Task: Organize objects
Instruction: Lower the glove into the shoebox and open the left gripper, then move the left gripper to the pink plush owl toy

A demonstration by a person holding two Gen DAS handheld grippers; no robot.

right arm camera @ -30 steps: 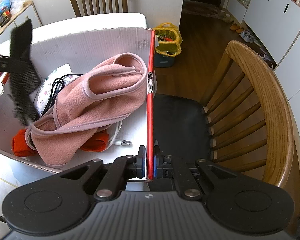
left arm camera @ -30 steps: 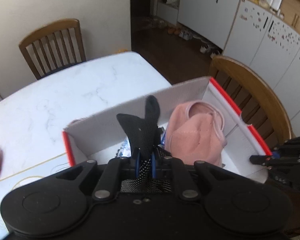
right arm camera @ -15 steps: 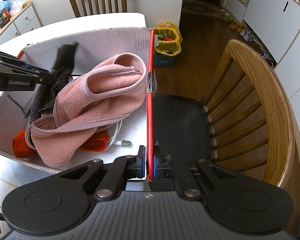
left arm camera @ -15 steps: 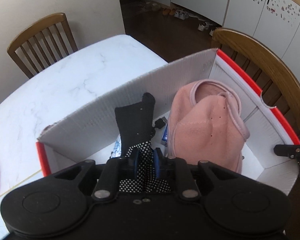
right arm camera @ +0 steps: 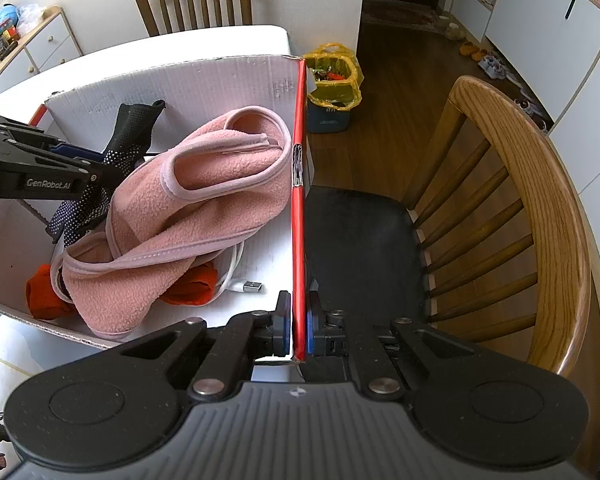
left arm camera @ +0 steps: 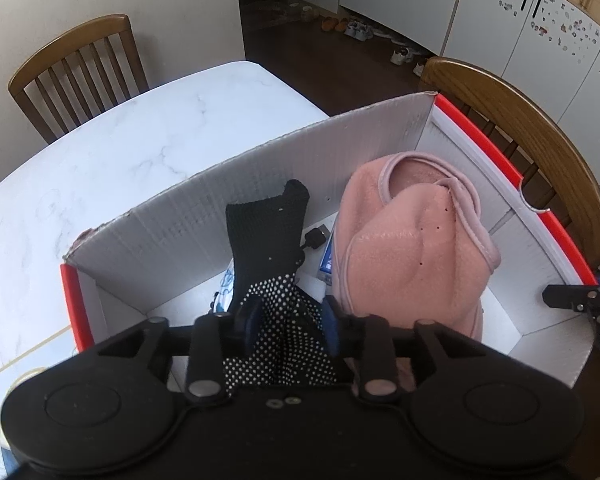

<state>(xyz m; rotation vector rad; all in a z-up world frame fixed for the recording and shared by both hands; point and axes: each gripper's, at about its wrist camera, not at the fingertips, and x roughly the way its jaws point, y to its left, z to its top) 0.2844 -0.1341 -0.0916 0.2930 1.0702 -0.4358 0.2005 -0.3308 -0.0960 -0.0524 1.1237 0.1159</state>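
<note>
A white cardboard box (left arm camera: 204, 204) with red edges sits on the marble table. It holds a pink fleece garment (left arm camera: 404, 248), orange cloth (right arm camera: 44, 300) and a white cable (right arm camera: 236, 276). My left gripper (left arm camera: 288, 316) is over the box with its jaws open. A black dotted glove (left arm camera: 268, 240) hangs loosely between them, inside the box next to the pink garment; it also shows in the right wrist view (right arm camera: 128, 140). My right gripper (right arm camera: 298, 330) is shut on the box's red side wall (right arm camera: 299, 200).
A wooden chair (right arm camera: 532, 208) with a black seat stands right beside the box. Another chair (left arm camera: 80, 68) stands at the table's far side. A yellow bag (right arm camera: 332, 76) sits on the floor beyond the box. White cabinets line the far wall.
My left gripper lowered the glove into the box and its jaws opened from shut. The right gripper kept its hold on the box wall.
</note>
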